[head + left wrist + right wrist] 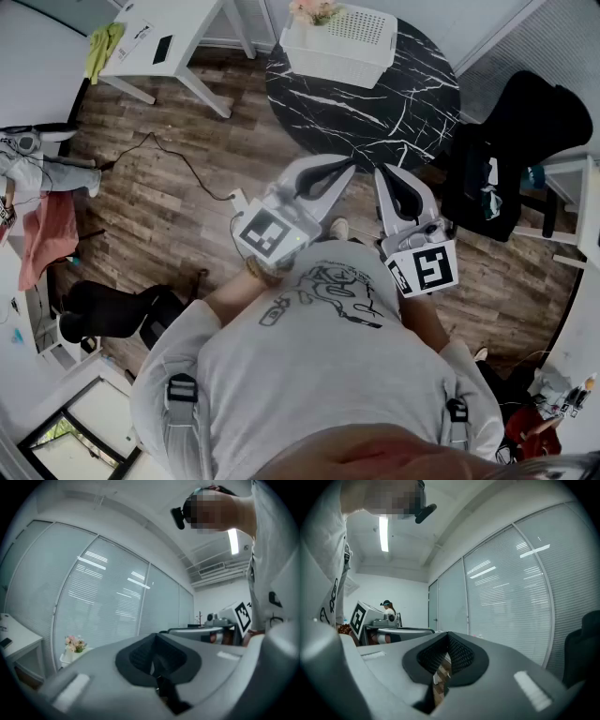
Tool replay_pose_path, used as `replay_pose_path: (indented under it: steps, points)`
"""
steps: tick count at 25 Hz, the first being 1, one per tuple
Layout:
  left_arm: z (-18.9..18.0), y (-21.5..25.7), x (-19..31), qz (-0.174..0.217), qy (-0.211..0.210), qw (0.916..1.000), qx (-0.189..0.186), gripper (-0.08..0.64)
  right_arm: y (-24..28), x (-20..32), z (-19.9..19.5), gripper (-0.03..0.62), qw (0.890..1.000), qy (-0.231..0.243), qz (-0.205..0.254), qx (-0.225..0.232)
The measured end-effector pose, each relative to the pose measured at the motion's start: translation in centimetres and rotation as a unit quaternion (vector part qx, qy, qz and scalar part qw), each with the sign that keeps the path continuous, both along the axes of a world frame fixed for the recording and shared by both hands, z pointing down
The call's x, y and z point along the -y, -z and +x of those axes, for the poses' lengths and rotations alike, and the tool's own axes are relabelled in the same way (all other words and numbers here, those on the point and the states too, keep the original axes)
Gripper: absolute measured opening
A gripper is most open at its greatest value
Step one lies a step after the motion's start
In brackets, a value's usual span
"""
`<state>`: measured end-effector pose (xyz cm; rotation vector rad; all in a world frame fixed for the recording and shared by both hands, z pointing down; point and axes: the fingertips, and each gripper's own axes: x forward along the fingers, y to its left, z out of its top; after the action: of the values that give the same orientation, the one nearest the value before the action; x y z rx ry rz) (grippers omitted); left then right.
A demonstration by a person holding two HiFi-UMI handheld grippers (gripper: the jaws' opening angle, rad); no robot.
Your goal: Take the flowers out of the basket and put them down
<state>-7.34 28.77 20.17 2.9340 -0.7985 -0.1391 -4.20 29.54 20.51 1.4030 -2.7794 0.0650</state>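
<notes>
Pink flowers (314,10) stick out of a white basket (349,42) standing on the far side of a round black marble table (375,103). In the left gripper view the flowers (74,643) and basket (69,657) show small at the far left. My left gripper (342,166) is shut and empty, held close to my chest, well short of the table's near edge. To its right my right gripper (386,172) is also shut on nothing, pointing toward the table. Both gripper views look level across the room over the closed jaws.
A white desk (164,42) stands at the back left with a yellow cloth (103,47). A black chair (511,141) sits right of the table. A cable (178,159) runs over the wooden floor. Frosted glass walls with blinds (103,597) bound the room.
</notes>
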Motion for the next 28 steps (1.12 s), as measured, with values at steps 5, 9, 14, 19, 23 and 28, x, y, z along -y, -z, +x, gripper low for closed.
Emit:
replay_pose_path:
  steps: [5,9,14,19,23,28]
  points:
    - [0.4,-0.2,0.4,-0.002,0.002,1.0000,-0.004,0.003,0.0,0.4,0.3,0.006,1.000,0.002,0.002,0.003]
    - [0.9,-0.3,0.3,-0.002,0.002,1.0000,-0.004,0.003,0.3,0.3,0.6,0.006,0.999,0.014,0.003,0.032]
    - [1.8,-0.6,0.3,-0.004,0.004,1.0000,-0.002,0.003,0.1,0.4,1.5,0.006,1.000,0.013,0.003,0.026]
    - [3.3,-1.0,0.8,-0.008,0.009,0.9999,0.001,0.004,-0.3,0.7,3.0,0.006,0.999,0.019,0.000,0.029]
    - [5.0,-1.2,0.9,-0.013,0.008,0.9999,-0.005,0.003,-0.5,0.8,4.3,0.006,0.999,0.022,-0.001,0.028]
    - [6.6,-1.5,0.8,-0.018,0.009,0.9997,-0.009,0.003,-0.9,0.9,5.7,0.006,0.999,0.027,-0.004,0.025]
